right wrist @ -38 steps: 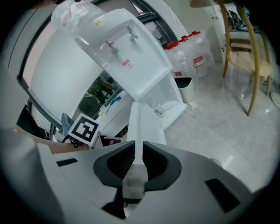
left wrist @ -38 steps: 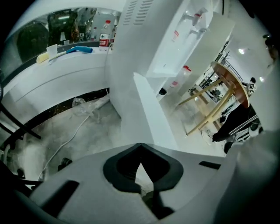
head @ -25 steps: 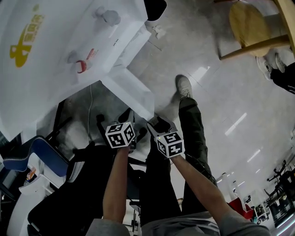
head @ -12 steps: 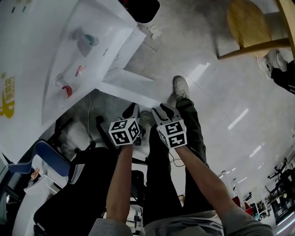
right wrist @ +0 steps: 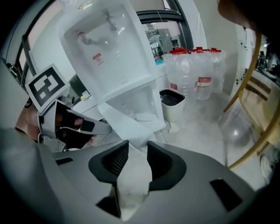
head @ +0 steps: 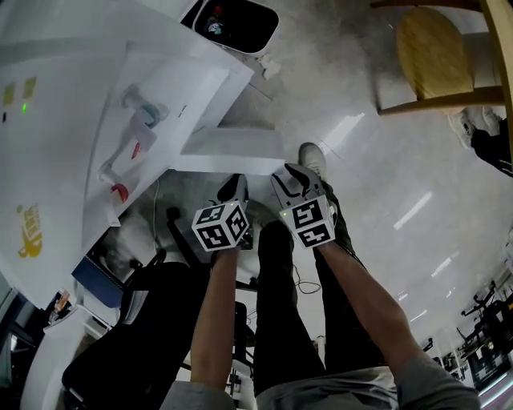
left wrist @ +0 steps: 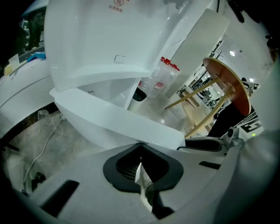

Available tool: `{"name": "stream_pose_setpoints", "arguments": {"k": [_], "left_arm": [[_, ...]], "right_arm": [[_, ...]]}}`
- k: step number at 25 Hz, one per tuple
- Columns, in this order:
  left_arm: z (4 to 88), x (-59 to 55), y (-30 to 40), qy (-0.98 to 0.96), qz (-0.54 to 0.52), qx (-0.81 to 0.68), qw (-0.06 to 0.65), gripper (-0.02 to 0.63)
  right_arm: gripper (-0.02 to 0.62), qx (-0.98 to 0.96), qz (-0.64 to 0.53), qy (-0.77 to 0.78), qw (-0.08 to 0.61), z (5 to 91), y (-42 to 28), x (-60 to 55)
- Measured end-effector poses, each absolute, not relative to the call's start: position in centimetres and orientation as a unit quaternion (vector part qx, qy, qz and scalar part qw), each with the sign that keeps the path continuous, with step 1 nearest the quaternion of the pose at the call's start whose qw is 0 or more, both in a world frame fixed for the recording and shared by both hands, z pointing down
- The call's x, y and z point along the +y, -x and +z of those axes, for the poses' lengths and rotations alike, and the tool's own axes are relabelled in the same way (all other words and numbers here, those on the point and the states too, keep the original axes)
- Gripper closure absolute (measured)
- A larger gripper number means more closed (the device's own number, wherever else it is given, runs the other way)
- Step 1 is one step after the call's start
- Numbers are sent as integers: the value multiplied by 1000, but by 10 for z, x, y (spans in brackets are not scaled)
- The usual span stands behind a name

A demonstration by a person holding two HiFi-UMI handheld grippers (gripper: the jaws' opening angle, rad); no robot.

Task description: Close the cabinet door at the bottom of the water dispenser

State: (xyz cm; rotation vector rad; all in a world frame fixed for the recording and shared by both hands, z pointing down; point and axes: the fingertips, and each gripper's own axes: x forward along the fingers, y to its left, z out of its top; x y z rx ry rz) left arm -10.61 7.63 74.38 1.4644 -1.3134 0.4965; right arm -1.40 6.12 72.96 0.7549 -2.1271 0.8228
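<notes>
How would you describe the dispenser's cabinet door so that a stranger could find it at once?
Start at the tall white water dispenser on the left of the head view. At its foot, the cabinet door is the flat white panel swung out over the grey floor. The dark-mouthed bin behind it is a rounded tub, not a flat panel.

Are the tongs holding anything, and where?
Cannot tell: the right tongs, which have just been closing, straddle the edge of the cabinet door; the left tongs are shut, empty.

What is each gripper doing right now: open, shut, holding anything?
Left gripper: jaws shut, nothing held.
Right gripper: jaws open, just been closing; cabinet door edge at their tips, not gripped.
</notes>
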Motion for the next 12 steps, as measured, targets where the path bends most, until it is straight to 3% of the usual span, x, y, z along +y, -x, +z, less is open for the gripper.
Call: {"name": "stream_pose_setpoints", "arguments": {"k": [12], "left_arm": [[743,20,106,-594,159,-584,530,597]], "right_arm": [[465,-873,198,-247,372,727,22,-21]]}}
